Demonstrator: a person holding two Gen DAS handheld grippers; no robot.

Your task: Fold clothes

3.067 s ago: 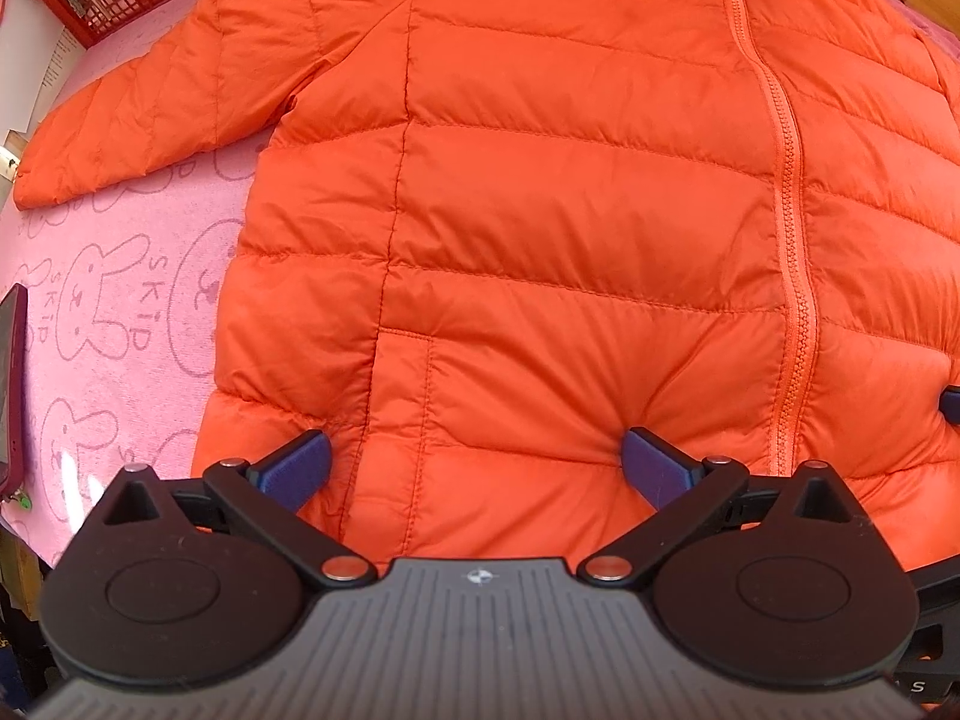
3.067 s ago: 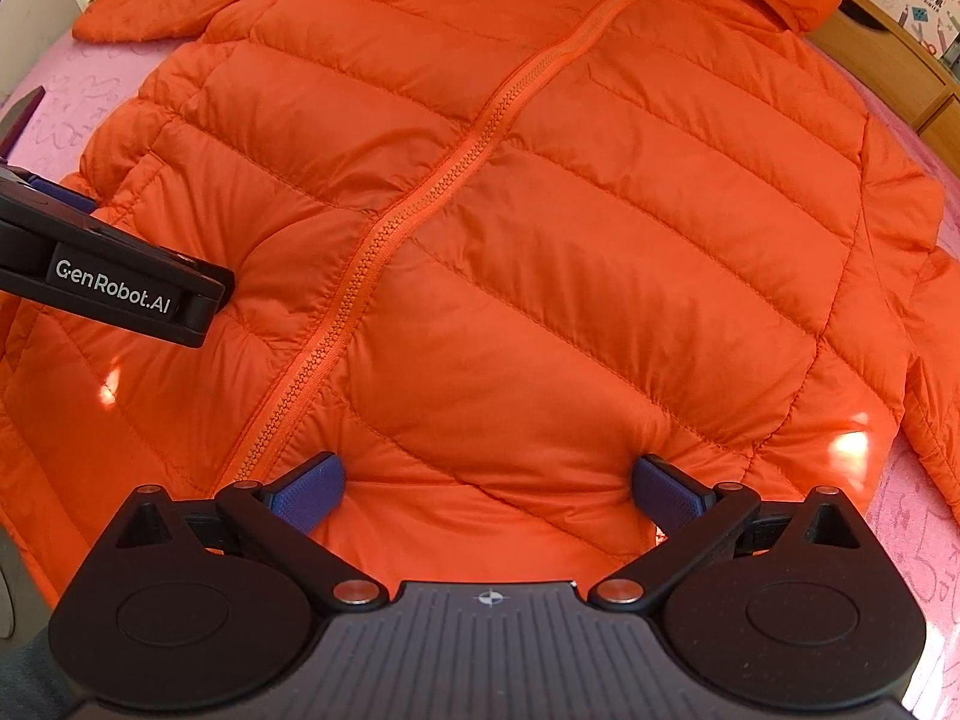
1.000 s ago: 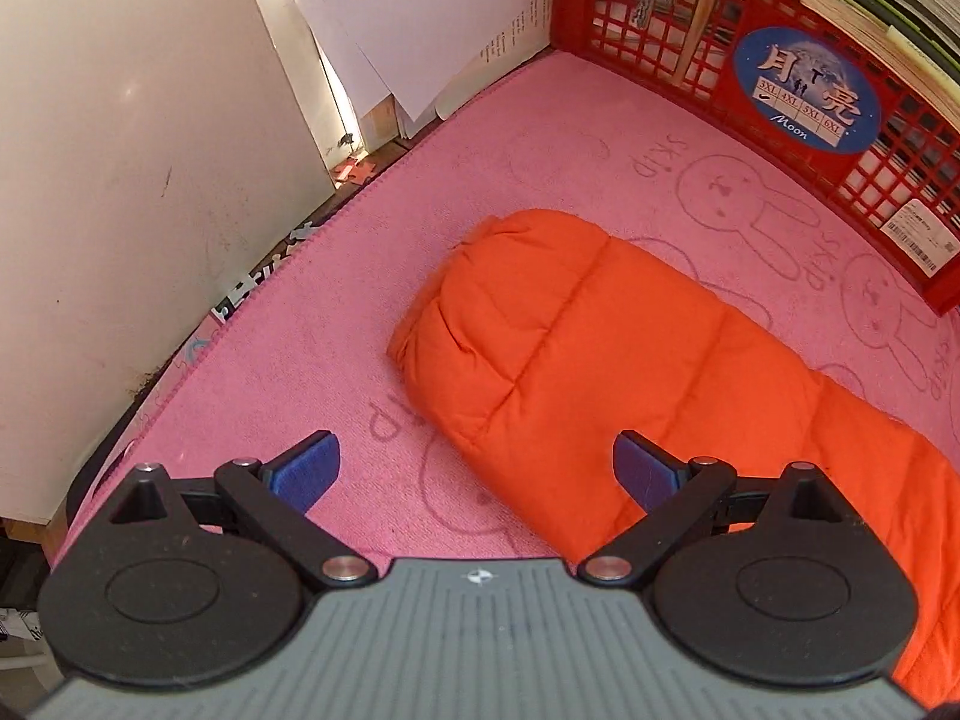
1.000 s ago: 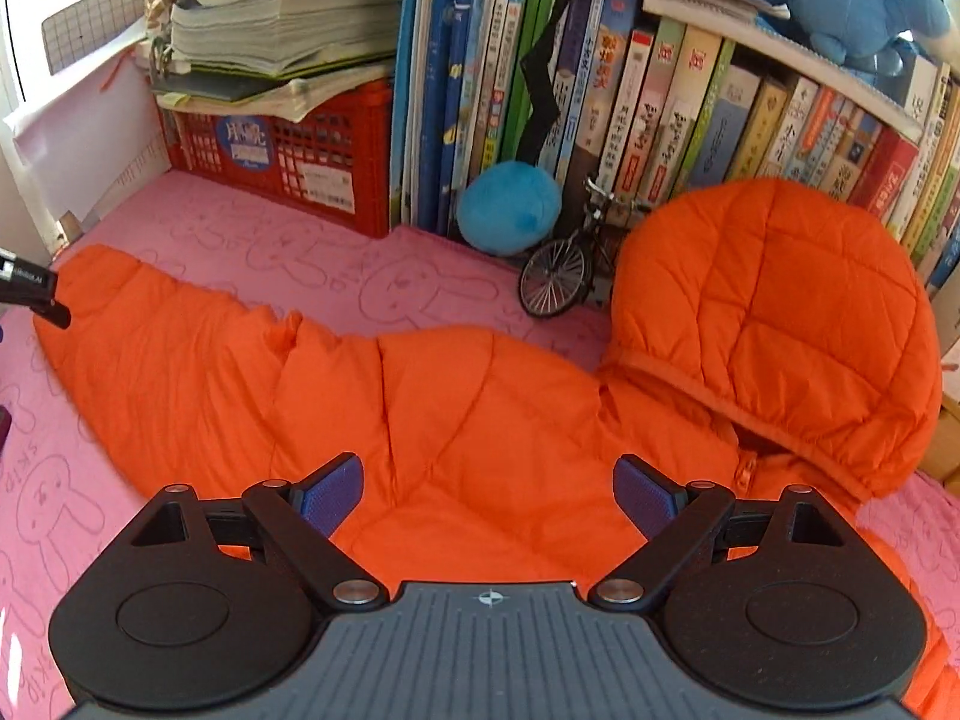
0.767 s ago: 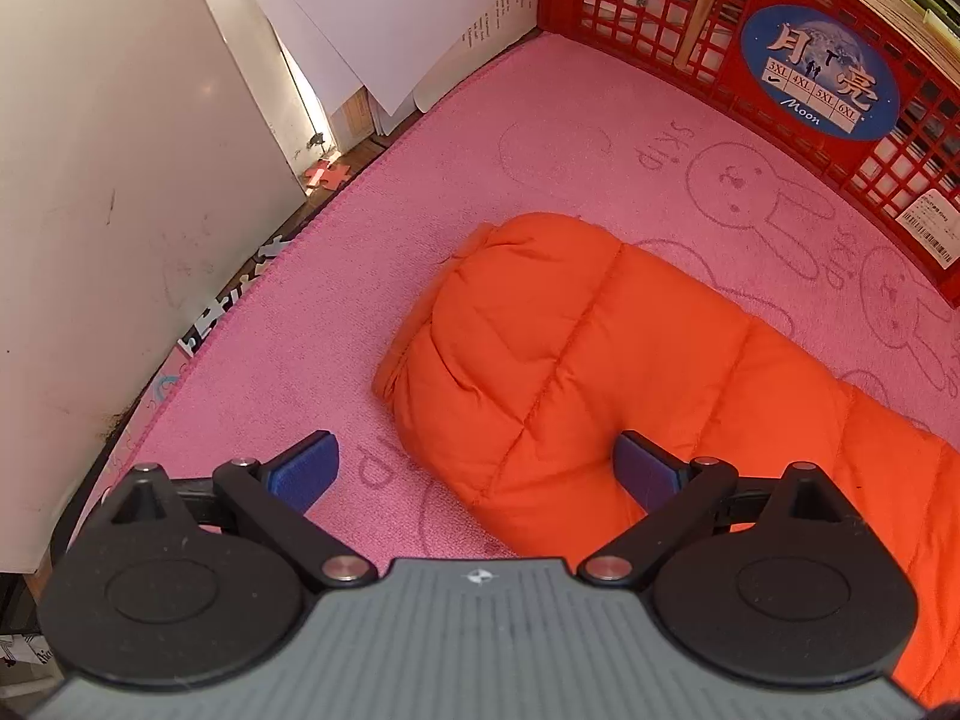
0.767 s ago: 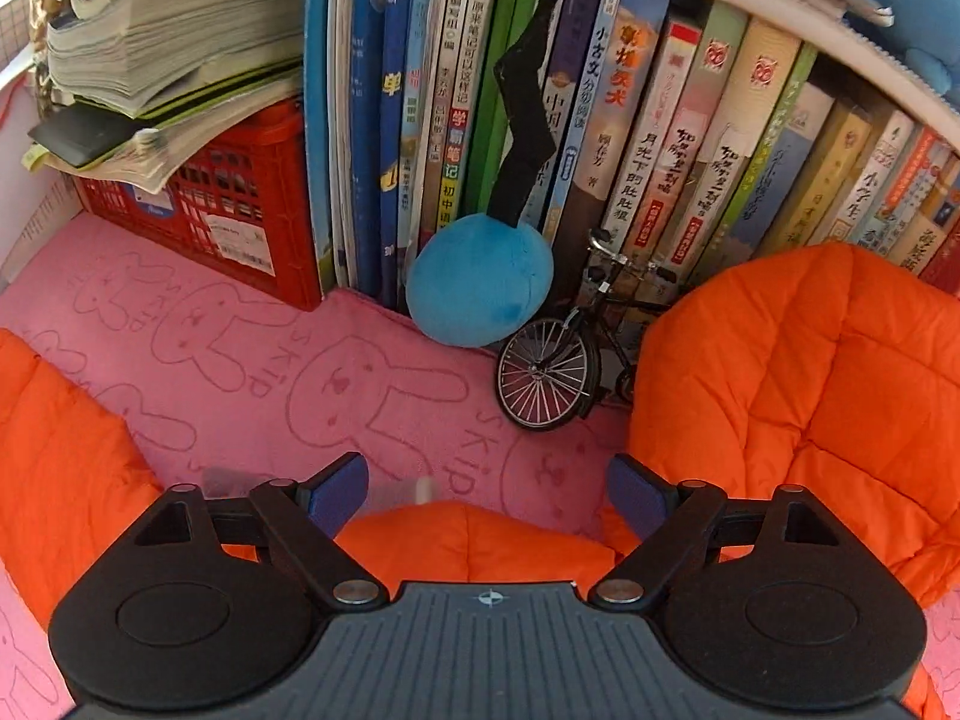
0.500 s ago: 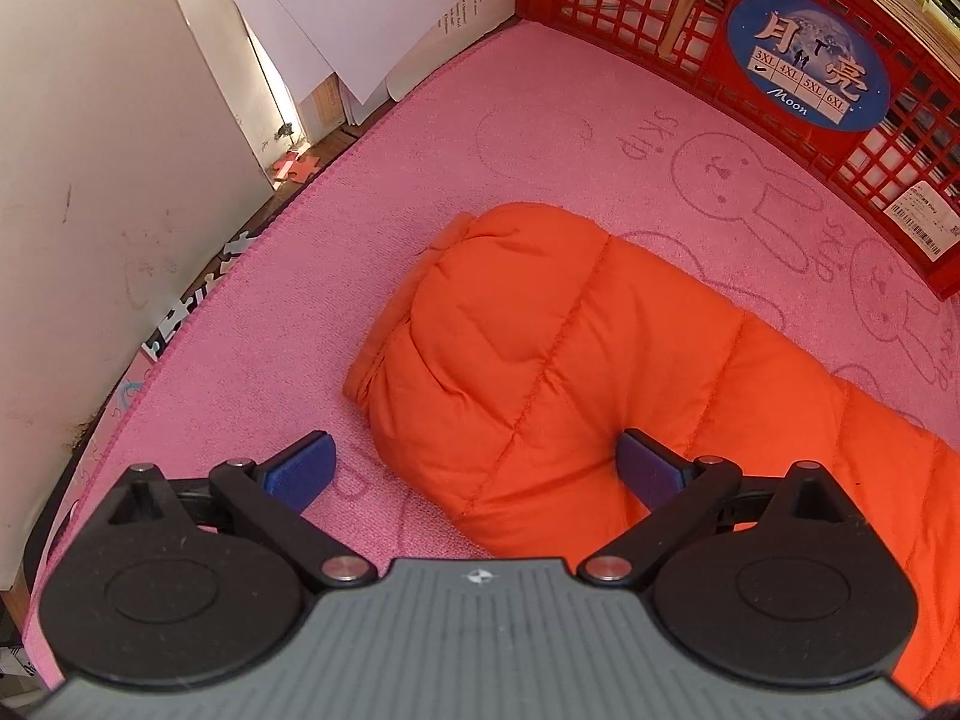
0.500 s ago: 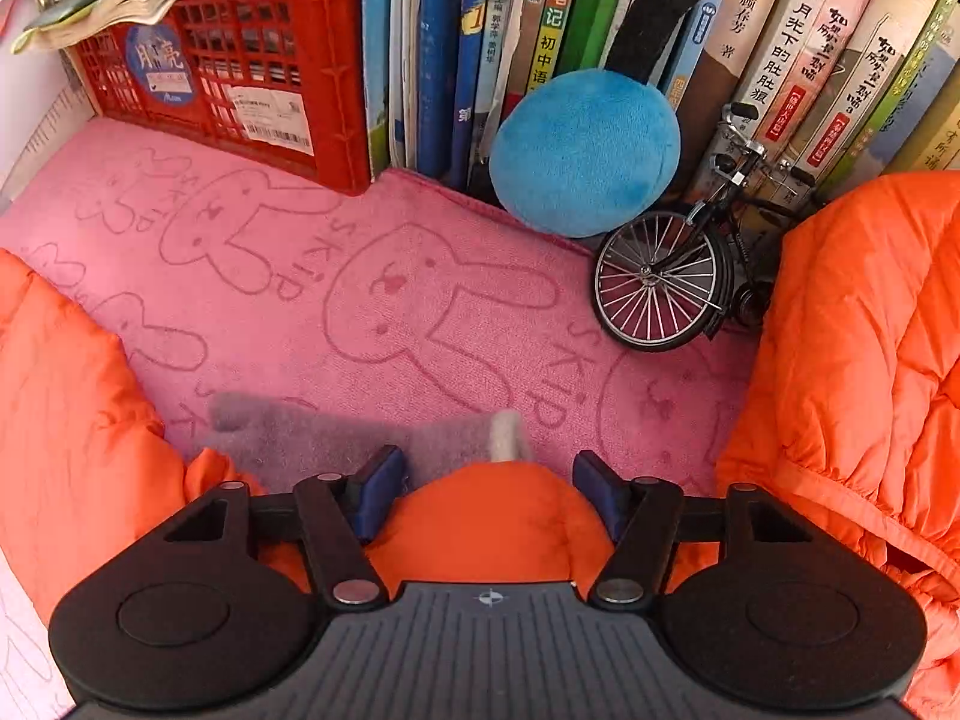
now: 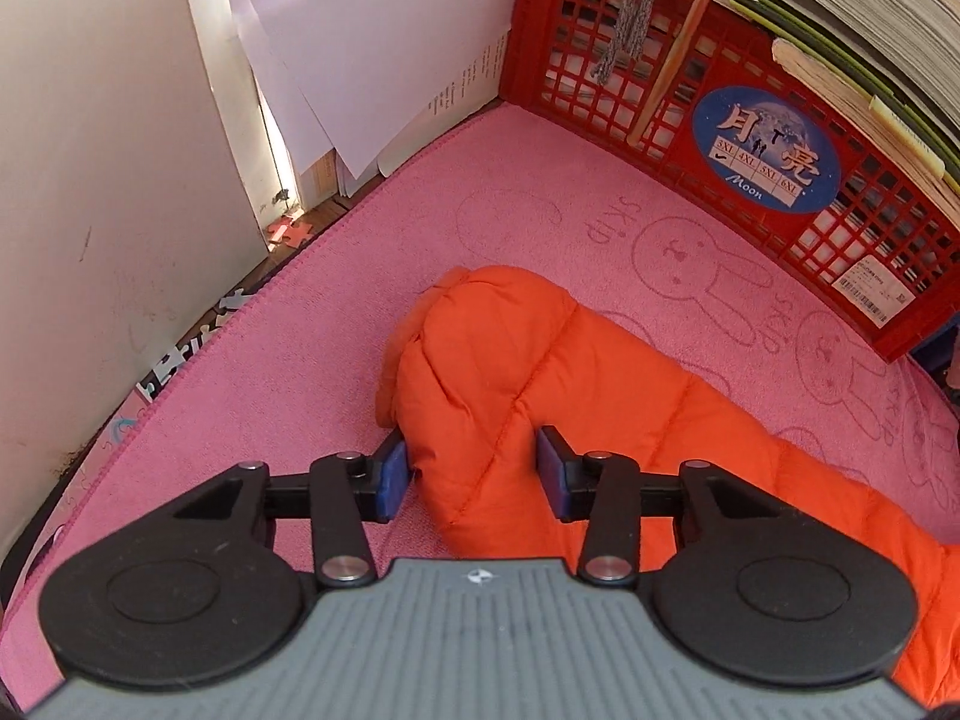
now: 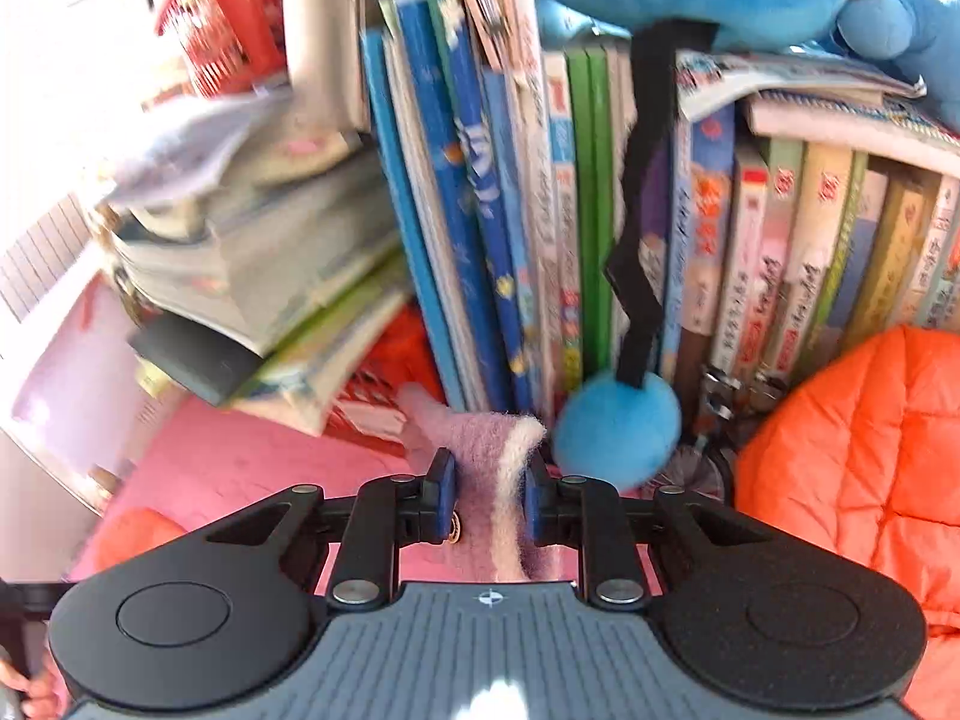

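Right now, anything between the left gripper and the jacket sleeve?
Nothing visible. The left gripper already straddles the orange jacket sleeve near its cuff end, blue pads on either side of the padded fabric. The pink towel around it is bare; the red crate stands well beyond the cuff.

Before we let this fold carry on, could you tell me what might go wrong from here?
1. The left gripper pinches only the puffy end of the orange jacket sleeve; the slick padding could slip out when pulled.
2. The right gripper is closed on a fuzzy lilac cloth, not orange shell, so that grab may miss the jacket.
3. It sits near the blue pom-pom and its black strap; lifting might snag them.
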